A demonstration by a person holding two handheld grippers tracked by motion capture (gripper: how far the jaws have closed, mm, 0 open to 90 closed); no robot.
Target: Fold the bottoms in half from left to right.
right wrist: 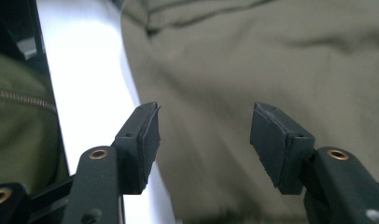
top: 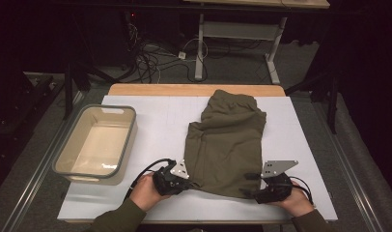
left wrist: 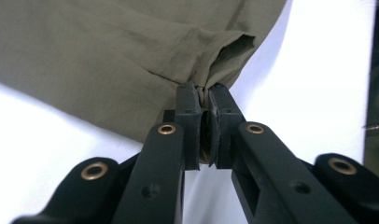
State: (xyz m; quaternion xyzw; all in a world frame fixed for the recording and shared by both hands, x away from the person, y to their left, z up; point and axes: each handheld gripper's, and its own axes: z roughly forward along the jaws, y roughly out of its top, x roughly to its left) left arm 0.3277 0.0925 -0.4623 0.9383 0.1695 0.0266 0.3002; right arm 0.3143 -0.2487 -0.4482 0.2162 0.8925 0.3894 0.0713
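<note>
An olive-green garment (top: 225, 140) lies folded on the white table cover (top: 155, 125), its long side running away from me. My left gripper (top: 187, 183) sits at the garment's near left corner, shut on a pinch of the hem (left wrist: 211, 79), which bunches up between the pads in the left gripper view. My right gripper (top: 249, 186) is at the near right corner, open. In the right gripper view its fingertips (right wrist: 148, 135) stand wide apart just above the cloth (right wrist: 253, 60), with nothing pressed between them.
A beige plastic tub (top: 98, 142) with a grey rim stands at the left of the table. A wooden strip (top: 196, 90) borders the far edge. Cables and a desk frame lie on the floor beyond. My olive sleeves come in from below.
</note>
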